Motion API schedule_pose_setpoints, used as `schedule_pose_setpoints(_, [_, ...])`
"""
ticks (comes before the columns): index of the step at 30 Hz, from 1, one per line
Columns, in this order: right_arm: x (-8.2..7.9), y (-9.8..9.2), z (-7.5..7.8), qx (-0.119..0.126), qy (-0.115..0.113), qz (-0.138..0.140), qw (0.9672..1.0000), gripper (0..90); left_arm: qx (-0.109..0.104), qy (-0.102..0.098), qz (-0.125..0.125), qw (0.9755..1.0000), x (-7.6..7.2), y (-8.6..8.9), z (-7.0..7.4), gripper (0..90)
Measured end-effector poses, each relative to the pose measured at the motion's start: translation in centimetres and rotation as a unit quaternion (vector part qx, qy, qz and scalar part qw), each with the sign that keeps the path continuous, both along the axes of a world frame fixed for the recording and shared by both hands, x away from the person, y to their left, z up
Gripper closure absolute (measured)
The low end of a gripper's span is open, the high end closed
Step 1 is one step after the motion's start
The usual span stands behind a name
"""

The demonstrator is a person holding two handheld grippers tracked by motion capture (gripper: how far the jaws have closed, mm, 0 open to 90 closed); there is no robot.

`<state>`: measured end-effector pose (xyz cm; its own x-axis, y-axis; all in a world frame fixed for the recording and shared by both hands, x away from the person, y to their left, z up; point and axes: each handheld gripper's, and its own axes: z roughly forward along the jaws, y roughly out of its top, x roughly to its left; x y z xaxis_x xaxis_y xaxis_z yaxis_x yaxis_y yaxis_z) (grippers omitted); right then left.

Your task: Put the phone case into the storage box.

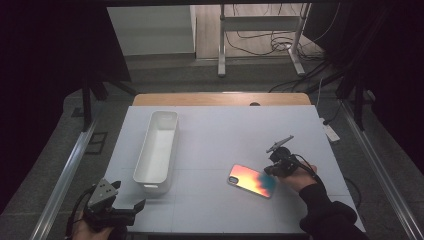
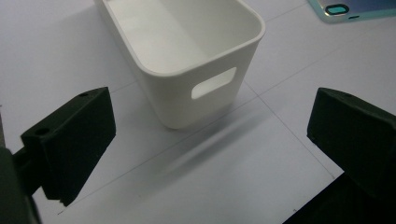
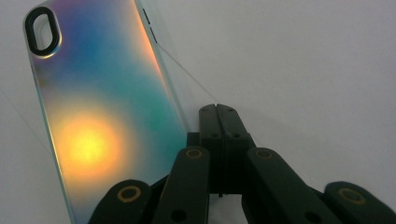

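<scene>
A phone (image 1: pixel 251 181) with an iridescent orange-and-teal back lies flat on the white table mat (image 1: pixel 225 135), right of centre. My right gripper (image 1: pixel 271 170) rests at the phone's right end, held by a hand in a black sleeve. In the right gripper view its jaws are pressed together with nothing between them, and the right gripper (image 3: pixel 219 113) points along the phone's (image 3: pixel 98 116) long edge, just beside it. My left gripper (image 1: pixel 131 196) hovers at the front left corner. The left gripper (image 2: pixel 210 135) stands open and empty, facing the short end of a white bin (image 2: pixel 173 102).
The long white bin (image 1: pixel 141 160) lies empty on the left half of the mat, with a handle slot in its near end. A corner of the phone (image 2: pixel 355 9) shows beyond it. Behind the table stand a metal frame (image 1: pixel 260 45) and floor cables (image 1: pixel 280 45).
</scene>
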<state>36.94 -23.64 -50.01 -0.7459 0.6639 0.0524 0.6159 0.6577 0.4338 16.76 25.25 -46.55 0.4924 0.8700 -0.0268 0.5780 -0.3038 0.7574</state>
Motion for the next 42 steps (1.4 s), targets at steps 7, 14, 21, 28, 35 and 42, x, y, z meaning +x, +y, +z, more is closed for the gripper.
schedule_pose_setpoints(7, [-1.0, -0.2, 0.0, 0.001, -0.002, -0.001, 1.0, 89.1, 0.001, 0.0, -0.001, 1.0, 0.0, 0.0, 0.0, 1.8])
schedule_pose_setpoints(14, [-2.0, -0.2, 0.0, -0.007, -0.001, 0.011, 0.9999, 89.1, 0.001, 0.0, -0.001, 1.0, 0.0, 0.0, 0.0, 1.9])
schedule_pose_setpoints(21, [-2.4, -0.2, 0.0, -0.005, 0.001, 0.011, 0.9999, 89.1, 0.001, 0.0, -0.001, 1.0, 0.0, -0.1, 0.0, 1.9])
schedule_pose_setpoints(28, [-3.2, -0.3, 0.0, -0.002, 0.005, 0.017, 0.9998, 89.1, 0.001, 0.001, -0.002, 1.0, 0.1, -0.1, 0.0, 1.9])
schedule_pose_setpoints(35, [-3.7, -0.2, 0.1, -0.005, 0.005, 0.019, 0.9998, 89.0, 0.002, 0.001, -0.002, 1.0, 0.1, -0.1, 0.0, 1.9])
schedule_pose_setpoints(42, [-3.9, -0.2, 0.3, -0.003, -0.001, 0.019, 0.9998, 88.8, 0.001, 0.001, -0.002, 1.0, 0.1, -0.1, 0.0, 1.9])
